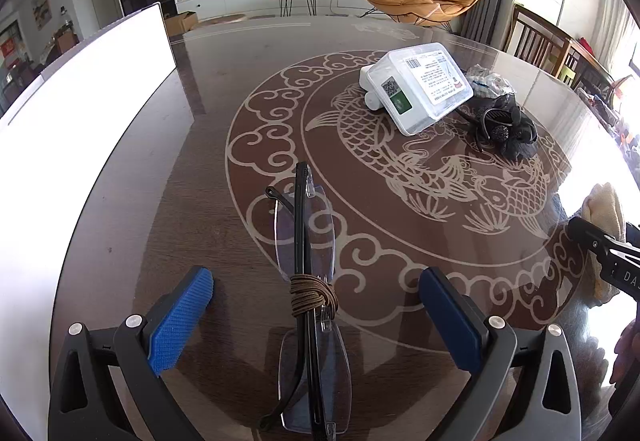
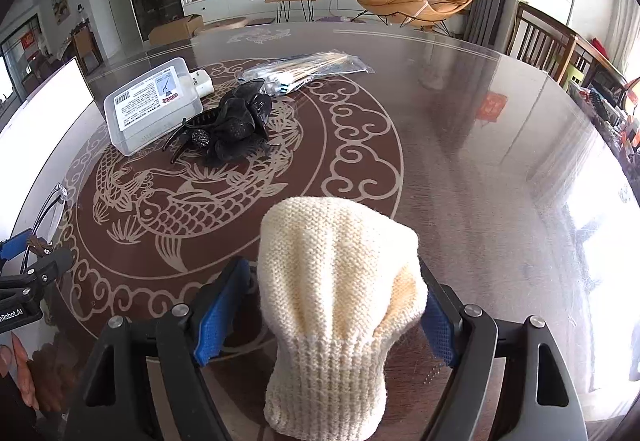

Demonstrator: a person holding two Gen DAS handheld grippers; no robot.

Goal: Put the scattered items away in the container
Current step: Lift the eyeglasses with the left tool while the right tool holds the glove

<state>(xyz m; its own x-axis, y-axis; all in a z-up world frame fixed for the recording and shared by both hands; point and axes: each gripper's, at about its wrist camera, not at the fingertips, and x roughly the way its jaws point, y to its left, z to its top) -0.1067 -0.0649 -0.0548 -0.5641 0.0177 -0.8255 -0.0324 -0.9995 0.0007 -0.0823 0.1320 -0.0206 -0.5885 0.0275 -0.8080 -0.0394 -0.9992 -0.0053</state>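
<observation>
Folded rimless glasses (image 1: 308,241) with a brown cord wound round them lie on the dark glass table (image 1: 200,201). My left gripper (image 1: 316,281) stands wide open astride them, both blue pads well clear. A cream knitted mitten (image 2: 336,289) lies between the fingers of my right gripper (image 2: 332,269). Its left pad (image 2: 220,313) is apart from the wool, and the right pad sits against the mitten's edge without squeezing it. A bright white container (image 1: 80,113) stands at the table's left, also visible as the white container (image 2: 48,109) in the right wrist view.
A clear labelled plastic box (image 2: 152,105) leans on a small white item (image 2: 202,81). Beside it lie a black hair claw (image 2: 236,125) and a bag of cotton swabs (image 2: 308,69). Wooden chairs (image 2: 540,37) stand at the table's right edge. A hand (image 2: 20,369) holds the left gripper.
</observation>
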